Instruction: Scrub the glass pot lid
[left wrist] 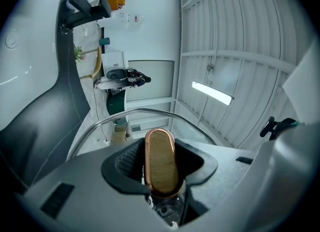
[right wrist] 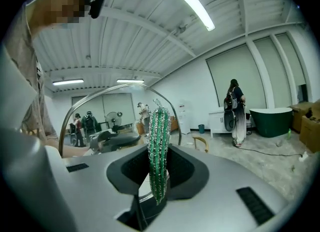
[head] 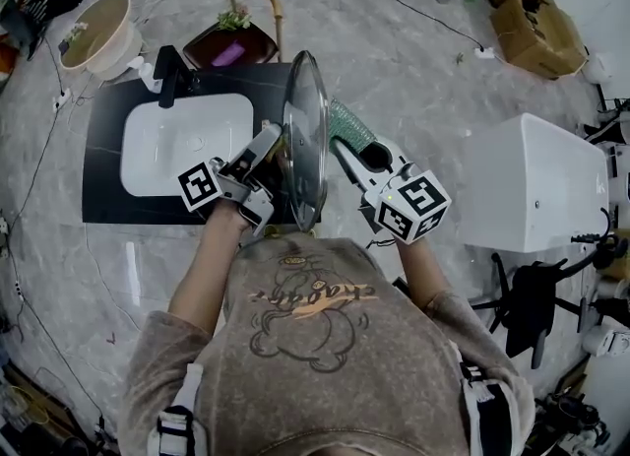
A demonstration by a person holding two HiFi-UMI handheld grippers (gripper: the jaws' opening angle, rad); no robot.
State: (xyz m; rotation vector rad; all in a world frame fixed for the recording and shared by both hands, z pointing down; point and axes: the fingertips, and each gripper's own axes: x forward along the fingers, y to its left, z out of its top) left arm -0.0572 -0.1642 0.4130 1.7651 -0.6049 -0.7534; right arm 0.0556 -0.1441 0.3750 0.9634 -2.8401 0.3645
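Two tongs flank the glass pot lid (head: 305, 144) in the head view. It stands on edge, its long axis running away from us, just right of the white sink basin (head: 157, 149), in which we see nothing. The left gripper (head: 270, 144) meets it from the basin side. The right gripper (head: 346, 154), carrying a green scrubber (head: 346, 121), sits at the face turned away from the basin, and we cannot tell whether they touch. We judge the scrubber must press basinward.

In the left gripper view, the jaws pinch the lid's wooden knob (left wrist: 161, 162).

In the right gripper view, the jaws pinch the scrubber, with the lid's rim arching just ahead.
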